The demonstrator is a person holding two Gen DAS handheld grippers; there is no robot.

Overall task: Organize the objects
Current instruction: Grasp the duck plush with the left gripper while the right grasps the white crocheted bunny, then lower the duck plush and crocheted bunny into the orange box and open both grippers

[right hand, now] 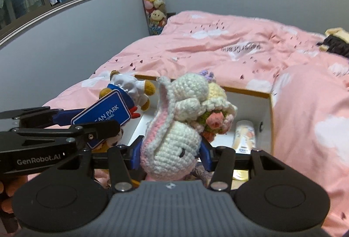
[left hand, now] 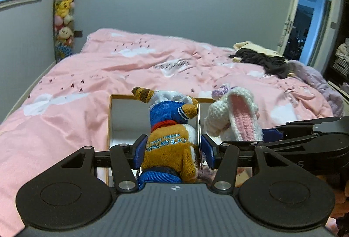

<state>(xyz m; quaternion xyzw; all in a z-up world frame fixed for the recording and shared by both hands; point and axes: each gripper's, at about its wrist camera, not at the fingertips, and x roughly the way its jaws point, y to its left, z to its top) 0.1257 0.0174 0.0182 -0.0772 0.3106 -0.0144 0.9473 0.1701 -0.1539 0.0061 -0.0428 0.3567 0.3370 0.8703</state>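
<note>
The bed [left hand: 91, 75] fills both views under a crumpled pink duvet printed with white clouds and small dark hearts. On the duvet sits an open box [right hand: 269, 96] with a tan rim and white inner walls, and both toys hang just above it.

The left hand-held gripper [left hand: 173, 150] is clamped on a plush fox [left hand: 170, 147], brown and white, in a blue sailor top with a red neckerchief and a white cap (the turquoise stitching on its back reads upside down, so it hangs head away from the camera). Just right of the fox, over the same box, the right hand-held gripper [right hand: 170, 153] pinches a crochet rabbit [right hand: 174, 145], cream-white with pink-lined ears, a stitched closed eye and a knitted bouquet of pink and green flowers.

Only the right wrist view looks down into the box, where a small pale packet [right hand: 244, 135] lies against the right wall; it also shows the fox's blue hang tag [right hand: 102, 115]. Only the left wrist view shows the heap of dark clothes [left hand: 261, 58] at the bed's far right, well apart from the box.
</note>
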